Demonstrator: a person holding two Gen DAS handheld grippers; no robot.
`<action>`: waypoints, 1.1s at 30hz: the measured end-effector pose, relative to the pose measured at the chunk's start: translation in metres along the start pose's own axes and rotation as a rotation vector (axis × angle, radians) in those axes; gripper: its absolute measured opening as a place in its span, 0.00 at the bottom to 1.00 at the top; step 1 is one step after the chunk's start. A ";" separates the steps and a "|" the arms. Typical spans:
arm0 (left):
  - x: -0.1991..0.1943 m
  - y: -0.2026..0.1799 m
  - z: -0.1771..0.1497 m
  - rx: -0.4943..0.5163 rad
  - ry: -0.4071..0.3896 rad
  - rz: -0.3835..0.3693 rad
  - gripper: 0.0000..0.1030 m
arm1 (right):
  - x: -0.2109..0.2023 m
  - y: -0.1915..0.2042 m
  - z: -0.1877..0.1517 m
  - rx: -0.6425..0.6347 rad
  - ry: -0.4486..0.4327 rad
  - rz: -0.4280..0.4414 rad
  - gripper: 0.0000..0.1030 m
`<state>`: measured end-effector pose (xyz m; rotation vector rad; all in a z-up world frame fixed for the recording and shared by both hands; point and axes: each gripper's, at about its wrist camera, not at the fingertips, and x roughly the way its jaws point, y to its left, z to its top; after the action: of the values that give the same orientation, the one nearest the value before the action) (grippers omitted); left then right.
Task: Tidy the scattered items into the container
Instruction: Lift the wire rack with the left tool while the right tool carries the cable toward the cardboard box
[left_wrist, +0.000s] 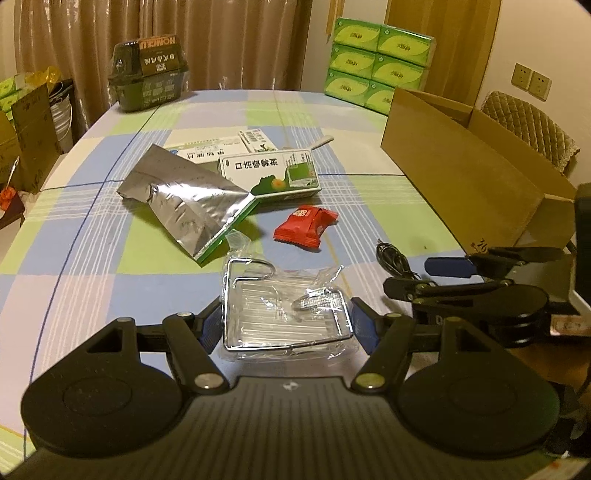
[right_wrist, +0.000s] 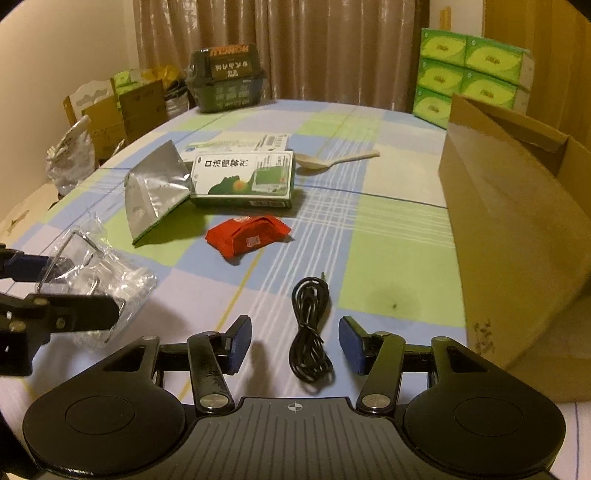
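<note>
A: Where are the scattered items now?

B: All are on the checked tablecloth (right_wrist: 388, 229). The open brown cardboard box (right_wrist: 517, 221) stands at three o'clock; its inside is hidden, so I cannot tell if anything is in it. Left on the table: the coiled black cable (right_wrist: 310, 332), the red snack packet (right_wrist: 247, 236), the white-green medicine carton (right_wrist: 243, 177), the silver foil pouch (right_wrist: 155, 192), the pale plastic spoon (right_wrist: 332, 160) at twelve o'clock, and the wire rack in clear plastic wrap (left_wrist: 288, 306). I judge most work remains.

A: And the tools?

B: The right gripper (right_wrist: 293, 341) is spread wide around the cable, pads not touching it. The left gripper (left_wrist: 288, 325) stands on both sides of the wrapped rack, blue pads (left_wrist: 364, 325) at its edges; whether it already pinches, I cannot tell.
</note>
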<state>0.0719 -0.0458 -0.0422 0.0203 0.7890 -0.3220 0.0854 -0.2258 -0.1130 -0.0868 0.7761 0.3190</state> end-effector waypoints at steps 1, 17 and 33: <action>0.002 0.001 0.000 -0.002 0.003 0.000 0.64 | 0.003 0.000 0.001 -0.002 0.003 -0.001 0.48; -0.001 0.002 0.006 -0.004 -0.011 0.004 0.64 | -0.017 -0.001 0.006 -0.002 -0.057 -0.042 0.12; -0.028 -0.048 0.044 0.075 -0.111 -0.064 0.64 | -0.098 -0.024 0.037 0.025 -0.248 -0.118 0.12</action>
<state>0.0701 -0.0902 0.0132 0.0469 0.6682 -0.4101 0.0527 -0.2657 -0.0188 -0.0680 0.5270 0.2032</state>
